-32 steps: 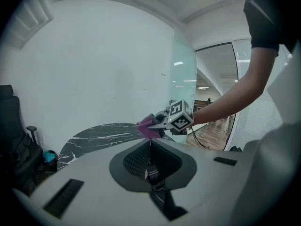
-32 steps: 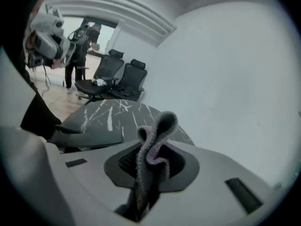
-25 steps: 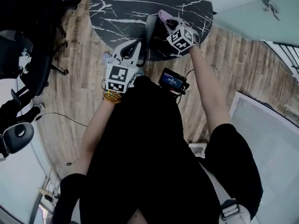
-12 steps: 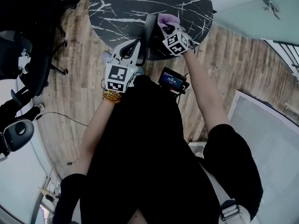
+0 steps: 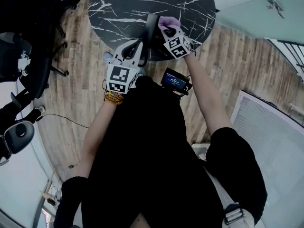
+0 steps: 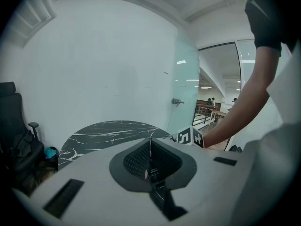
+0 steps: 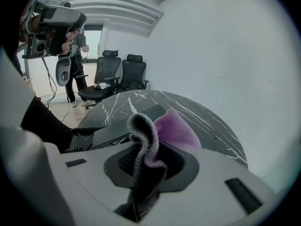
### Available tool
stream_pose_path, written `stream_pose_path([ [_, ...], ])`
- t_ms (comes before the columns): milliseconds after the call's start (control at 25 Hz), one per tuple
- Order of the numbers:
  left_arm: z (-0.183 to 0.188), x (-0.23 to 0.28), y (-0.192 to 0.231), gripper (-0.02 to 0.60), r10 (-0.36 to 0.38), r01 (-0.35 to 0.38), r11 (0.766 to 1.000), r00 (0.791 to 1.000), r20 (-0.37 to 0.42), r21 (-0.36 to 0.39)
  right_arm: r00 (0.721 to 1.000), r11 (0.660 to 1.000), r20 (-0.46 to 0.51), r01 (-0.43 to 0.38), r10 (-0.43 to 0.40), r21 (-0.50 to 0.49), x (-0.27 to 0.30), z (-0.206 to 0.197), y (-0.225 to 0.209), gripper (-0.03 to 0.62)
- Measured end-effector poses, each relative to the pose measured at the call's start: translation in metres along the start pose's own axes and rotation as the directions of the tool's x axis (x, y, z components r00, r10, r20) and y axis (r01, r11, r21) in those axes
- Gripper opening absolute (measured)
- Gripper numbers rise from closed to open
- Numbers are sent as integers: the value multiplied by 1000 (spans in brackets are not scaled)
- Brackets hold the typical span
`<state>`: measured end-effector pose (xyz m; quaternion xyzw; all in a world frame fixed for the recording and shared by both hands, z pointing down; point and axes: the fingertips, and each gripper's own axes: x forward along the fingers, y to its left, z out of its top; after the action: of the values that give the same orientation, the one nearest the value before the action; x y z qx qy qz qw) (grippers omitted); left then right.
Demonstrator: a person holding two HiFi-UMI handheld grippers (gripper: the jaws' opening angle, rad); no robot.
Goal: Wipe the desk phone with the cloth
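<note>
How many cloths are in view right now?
1: the cloth, pinched by the right gripper, near the phone on the table. The left gripper holds none. Others could be hidden.

in the head view the black flat desk phone [image 5: 152, 30] shows only as a dark strip between the two grippers; its keys and handset cannot be made out. the round black marble table [image 5: 123, 8] is cut off by the top edge, and the black office chairs [image 5: 23, 37] by the left edge. the fleecy purple cloth [image 5: 172, 21] is partly covered by the marker cube of the right gripper [image 5: 167, 30].

in the right gripper view the cloth [image 7: 164, 131] drapes over the jaws and hides where they meet, and the gripper's grey body covers the near edge of the phone [image 7: 122, 125].

in the left gripper view the wide grey body of the left gripper [image 6: 149, 149] hides whatever lies beneath, and the distant figures [image 6: 210, 101] are too small to tell.
</note>
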<state>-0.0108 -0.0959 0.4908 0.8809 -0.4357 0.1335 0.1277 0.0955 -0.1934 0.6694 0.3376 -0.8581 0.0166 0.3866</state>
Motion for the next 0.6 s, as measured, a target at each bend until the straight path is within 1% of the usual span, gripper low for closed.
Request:
stream_pose_path([
  [600, -1, 0, -3, 18, -9, 9, 1000, 1000, -3, 6, 999, 999, -11, -52, 52, 5, -4, -15, 29, 72],
])
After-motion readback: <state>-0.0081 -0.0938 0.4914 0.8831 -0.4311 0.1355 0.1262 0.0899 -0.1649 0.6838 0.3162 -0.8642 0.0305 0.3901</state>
